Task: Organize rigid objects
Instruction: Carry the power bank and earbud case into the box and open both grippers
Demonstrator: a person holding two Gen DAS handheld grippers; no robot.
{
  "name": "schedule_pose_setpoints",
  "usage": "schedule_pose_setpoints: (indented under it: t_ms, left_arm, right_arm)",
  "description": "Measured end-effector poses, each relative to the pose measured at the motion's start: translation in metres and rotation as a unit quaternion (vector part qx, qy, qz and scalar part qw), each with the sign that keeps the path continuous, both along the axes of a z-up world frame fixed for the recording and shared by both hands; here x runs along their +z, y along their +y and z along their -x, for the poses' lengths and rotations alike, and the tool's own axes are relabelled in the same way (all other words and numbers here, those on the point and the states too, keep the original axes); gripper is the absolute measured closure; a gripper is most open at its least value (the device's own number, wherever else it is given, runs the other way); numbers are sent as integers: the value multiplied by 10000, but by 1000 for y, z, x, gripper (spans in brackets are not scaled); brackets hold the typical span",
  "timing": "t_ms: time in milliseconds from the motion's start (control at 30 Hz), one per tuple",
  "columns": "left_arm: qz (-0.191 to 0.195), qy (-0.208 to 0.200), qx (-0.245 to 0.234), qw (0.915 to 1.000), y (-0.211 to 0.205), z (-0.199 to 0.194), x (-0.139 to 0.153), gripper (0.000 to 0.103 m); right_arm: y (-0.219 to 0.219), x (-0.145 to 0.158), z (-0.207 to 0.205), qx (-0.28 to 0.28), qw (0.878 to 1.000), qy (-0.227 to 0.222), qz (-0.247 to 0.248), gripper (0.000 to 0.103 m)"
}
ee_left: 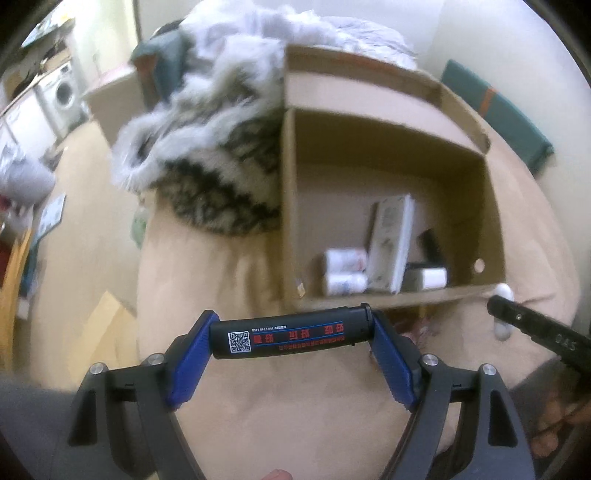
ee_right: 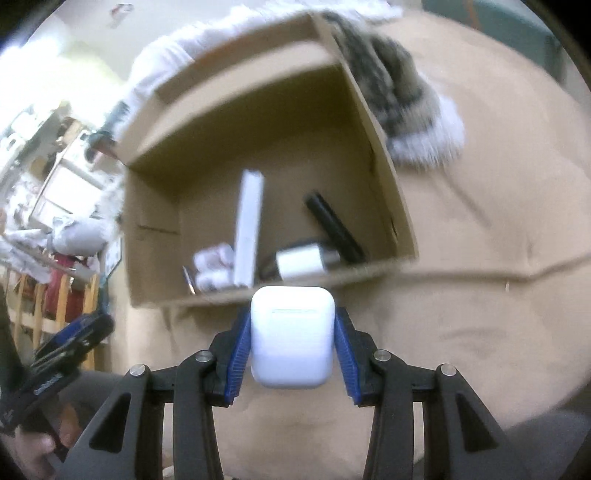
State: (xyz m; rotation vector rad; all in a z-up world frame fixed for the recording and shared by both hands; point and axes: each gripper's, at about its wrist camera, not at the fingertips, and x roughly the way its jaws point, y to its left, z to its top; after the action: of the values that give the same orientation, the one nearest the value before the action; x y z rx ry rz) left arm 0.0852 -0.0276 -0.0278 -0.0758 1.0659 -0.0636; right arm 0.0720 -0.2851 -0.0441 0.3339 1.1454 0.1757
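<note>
My left gripper (ee_left: 290,338) is shut on a black lighter (ee_left: 291,334) with a QR code and red print, held crosswise just before the open cardboard box (ee_left: 388,110). My right gripper (ee_right: 292,338) is shut on a white earbud case (ee_right: 292,338), just in front of the box's near wall (ee_right: 295,284). Inside the box lie a white flat carton (ee_left: 391,243), white bottles (ee_left: 343,271), a white charger (ee_left: 428,277) and a black stick (ee_right: 332,229). The right gripper's tip with the case shows at the right edge of the left wrist view (ee_left: 502,310).
The box stands on a beige bedcover (ee_left: 258,406). A furry grey and white blanket (ee_left: 207,162) lies against the box's left side, with white bedding (ee_left: 332,26) behind. A green cushion (ee_left: 498,114) lies at the far right. The left gripper shows at the lower left of the right wrist view (ee_right: 66,350).
</note>
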Motion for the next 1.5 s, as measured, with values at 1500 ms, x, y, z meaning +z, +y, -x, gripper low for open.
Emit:
schedule_pose_setpoints:
  t_ms: [1500]
  left_arm:
    - [-528,411,-182,9976,-73,-88,-42,3]
  right_arm:
    - [-18,-25,-75,-200,9978,-509,-386,17]
